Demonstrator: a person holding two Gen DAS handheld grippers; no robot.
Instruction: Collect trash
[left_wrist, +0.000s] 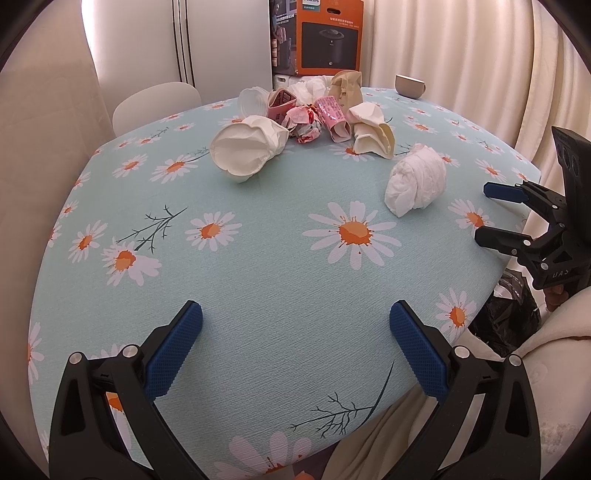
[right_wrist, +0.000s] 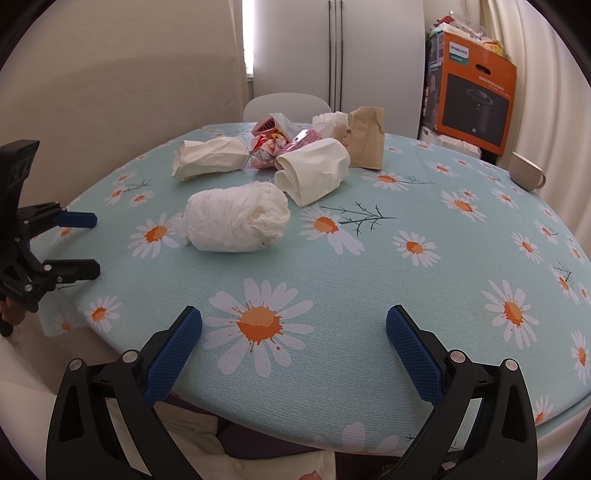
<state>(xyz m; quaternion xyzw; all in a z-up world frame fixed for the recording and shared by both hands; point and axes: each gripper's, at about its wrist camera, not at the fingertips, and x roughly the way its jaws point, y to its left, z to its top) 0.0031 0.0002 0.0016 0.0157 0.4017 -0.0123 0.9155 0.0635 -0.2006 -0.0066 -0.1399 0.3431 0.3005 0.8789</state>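
Trash lies on the round table with a daisy-print cloth (left_wrist: 280, 266) (right_wrist: 369, 258). Nearest is a wad of white tissue (left_wrist: 415, 179) (right_wrist: 238, 218). Behind it lie a crushed white paper cup (left_wrist: 245, 149) (right_wrist: 210, 157), a folded cream cup (left_wrist: 371, 131) (right_wrist: 314, 170), pink and red wrappers (left_wrist: 334, 114) (right_wrist: 271, 146), a clear plastic cup (left_wrist: 253, 101) and a brown paper bag (left_wrist: 345, 86) (right_wrist: 365, 136). My left gripper (left_wrist: 295, 332) (right_wrist: 94, 243) is open over the table's near edge, empty. My right gripper (right_wrist: 293, 338) (left_wrist: 484, 212) is open too, short of the tissue wad.
A beige mug (left_wrist: 408, 85) (right_wrist: 526, 171) stands at the table's far right. A white chair (left_wrist: 155, 103) (right_wrist: 286, 105) is behind the table. An orange and black appliance box (left_wrist: 328, 35) (right_wrist: 472, 98) stands by the curtains. A black bag (left_wrist: 506, 321) shows below the table's right edge.
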